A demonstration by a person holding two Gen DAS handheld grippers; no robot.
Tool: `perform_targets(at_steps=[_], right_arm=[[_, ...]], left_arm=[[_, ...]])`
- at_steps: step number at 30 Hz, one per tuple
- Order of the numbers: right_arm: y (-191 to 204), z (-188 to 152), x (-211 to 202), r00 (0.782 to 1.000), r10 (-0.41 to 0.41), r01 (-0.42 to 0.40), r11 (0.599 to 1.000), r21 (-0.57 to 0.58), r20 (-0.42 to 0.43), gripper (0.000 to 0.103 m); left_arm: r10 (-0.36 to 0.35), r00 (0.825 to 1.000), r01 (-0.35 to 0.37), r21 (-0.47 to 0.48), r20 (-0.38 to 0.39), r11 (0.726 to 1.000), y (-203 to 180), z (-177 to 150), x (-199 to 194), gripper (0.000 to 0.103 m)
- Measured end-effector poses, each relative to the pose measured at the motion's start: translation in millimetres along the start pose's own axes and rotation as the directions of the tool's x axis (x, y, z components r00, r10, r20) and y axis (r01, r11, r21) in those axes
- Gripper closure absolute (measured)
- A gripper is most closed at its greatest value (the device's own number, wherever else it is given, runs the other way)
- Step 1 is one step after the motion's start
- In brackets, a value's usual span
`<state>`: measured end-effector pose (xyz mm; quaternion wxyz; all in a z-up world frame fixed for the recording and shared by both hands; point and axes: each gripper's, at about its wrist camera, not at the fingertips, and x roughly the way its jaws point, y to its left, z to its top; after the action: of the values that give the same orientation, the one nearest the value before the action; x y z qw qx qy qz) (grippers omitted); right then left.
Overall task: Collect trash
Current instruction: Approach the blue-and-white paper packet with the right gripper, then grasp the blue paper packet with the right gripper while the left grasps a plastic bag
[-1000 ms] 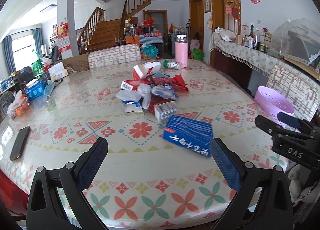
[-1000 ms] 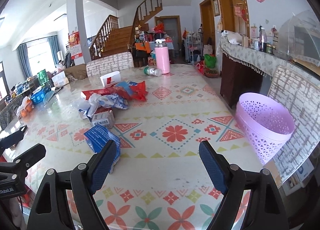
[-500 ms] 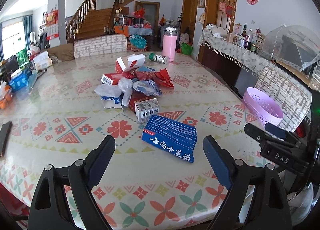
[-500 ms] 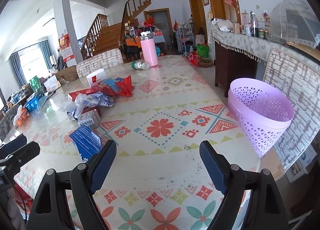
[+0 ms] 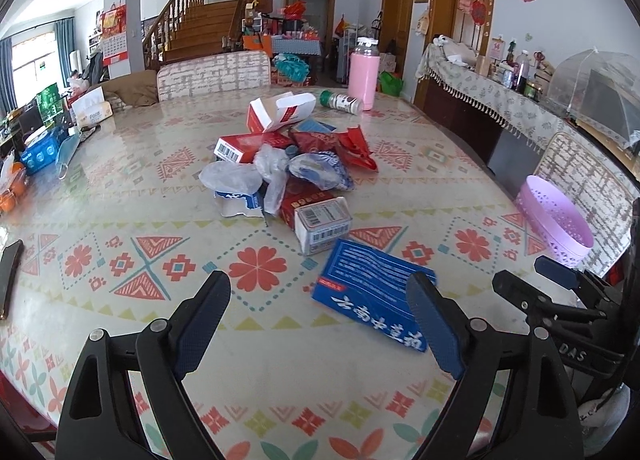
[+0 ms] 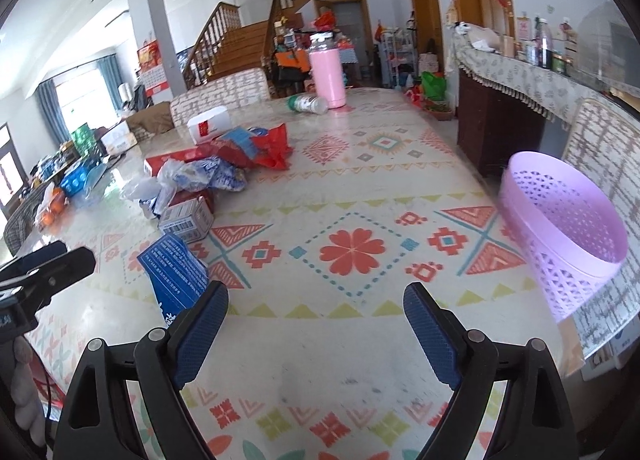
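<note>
A pile of trash (image 5: pixel 288 168) lies mid-table: red and white boxes, clear plastic bags, a red wrapper. A flat blue box (image 5: pixel 372 296) lies nearest, with its right end just behind my left gripper's right finger. My left gripper (image 5: pixel 320 324) is open and empty above the table's near edge. My right gripper (image 6: pixel 316 324) is open and empty, with the blue box (image 6: pixel 176 272) to its left. A purple perforated basket (image 6: pixel 568 228) stands at the table's right edge and also shows in the left wrist view (image 5: pixel 556 220).
A pink flask (image 5: pixel 364 76) and a toppled bottle (image 5: pixel 340 102) stand at the far end. A black phone (image 5: pixel 8 280) lies at the left edge. Chairs (image 5: pixel 212 76) ring the patterned table (image 5: pixel 140 188); a sideboard (image 5: pixel 500 100) runs along the right wall.
My left gripper has moved forward and right toward the blue box, which now lies by its right finger. My right gripper has shifted closer to the purple basket. Both stay open.
</note>
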<state>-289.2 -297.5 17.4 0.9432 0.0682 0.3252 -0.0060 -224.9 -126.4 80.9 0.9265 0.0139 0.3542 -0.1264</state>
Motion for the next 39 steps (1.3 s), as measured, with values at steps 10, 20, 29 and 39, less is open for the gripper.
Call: perform_targets(at_steps=[10, 20, 29, 39], right_arm=[[29, 7, 23, 0.995, 0.099, -0.101, 0.989, -0.105, -0.028, 0.008], [59, 15, 47, 0.986, 0.155, -0.165, 0.970, -0.177, -0.068, 0.006], [70, 21, 66, 0.976, 0.182, -0.202, 0.963, -0.179, -0.122, 0.006], [81, 24, 84, 0.963, 0.190, -0.226, 0.956, -0.187, -0.191, 0.006]], left_arm=[[0.039, 0.998, -0.040, -0.017, -0.046, 0.999, 18, 11, 30, 0.014], [0.065, 0.995, -0.067, -0.024, -0.073, 0.997, 33, 20, 55, 0.014], [0.078, 0.991, -0.083, -0.043, -0.108, 0.996, 63, 38, 86, 0.014], [-0.021, 0.996, 0.025, 0.047, -0.089, 0.999, 49, 55, 99, 0.014]])
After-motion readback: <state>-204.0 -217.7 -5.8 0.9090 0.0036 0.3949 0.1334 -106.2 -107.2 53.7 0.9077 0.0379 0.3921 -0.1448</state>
